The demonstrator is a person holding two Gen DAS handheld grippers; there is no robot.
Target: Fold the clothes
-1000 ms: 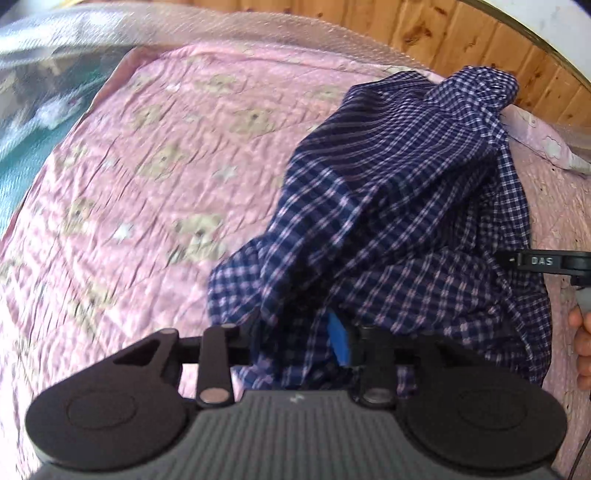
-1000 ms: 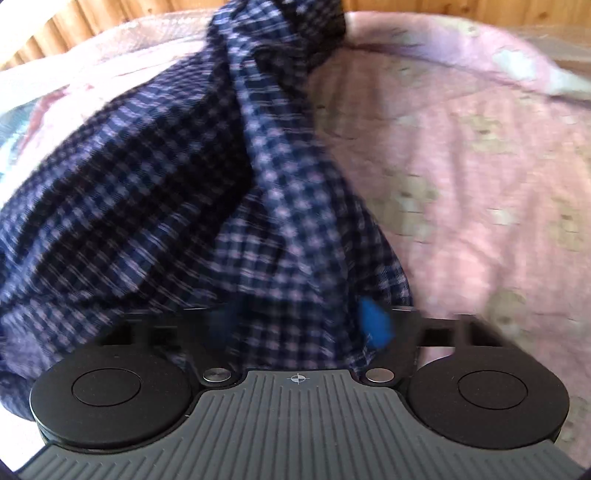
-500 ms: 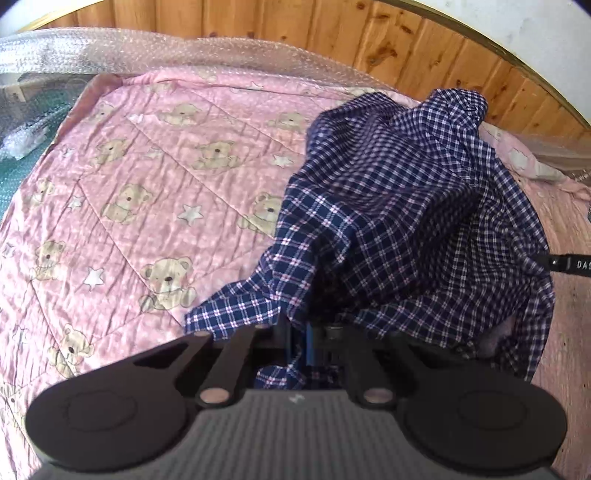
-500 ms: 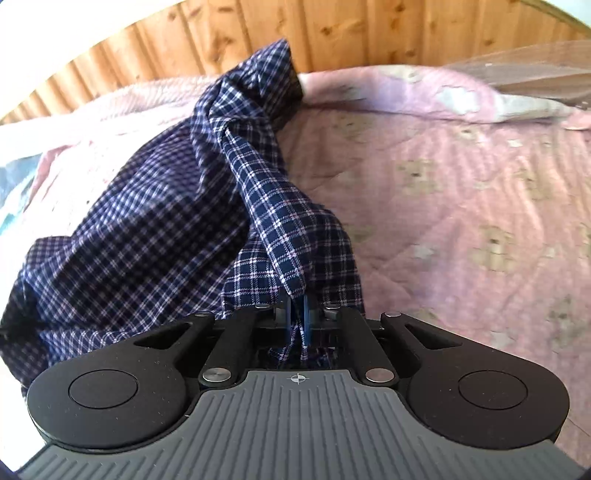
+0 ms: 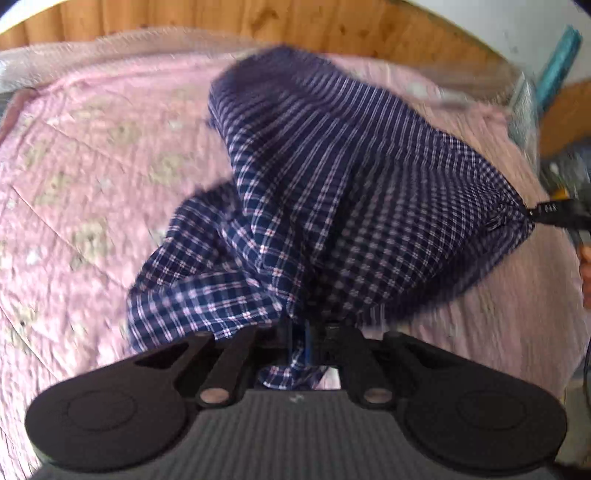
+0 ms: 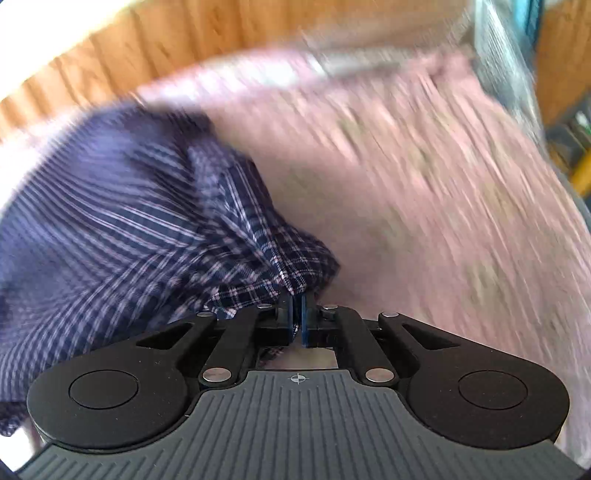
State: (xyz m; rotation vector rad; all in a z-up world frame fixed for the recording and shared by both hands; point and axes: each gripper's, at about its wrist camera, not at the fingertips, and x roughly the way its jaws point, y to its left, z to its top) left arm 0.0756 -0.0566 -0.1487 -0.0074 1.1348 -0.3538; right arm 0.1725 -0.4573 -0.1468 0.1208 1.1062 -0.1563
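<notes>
1. Left claw (image 5: pixel 308 341): jaws have just been closing, then easing slightly apart; now pinching a fold of the checked shirt (image 5: pixel 332 192) at its near edge.
2. Right claw (image 6: pixel 297 321): jaws have just been closing; now clamped tight on another bunch of the shirt (image 6: pixel 147 229).
3. Checked shirt: a second ago slumping in a heap, now being drawn taut between the two claws above the bed; judged as the spreading-out step, folding itself not yet begun.
4. Pink teddy-bear quilt (image 5: pixel 92 192): lying under the shirt, bare on both sides.
5. Wooden wall panelling (image 5: pixel 332 18): standing behind the bed.
6. Obstructions: one shirt part is trailing crumpled at lower left; both views are blurring.
</notes>
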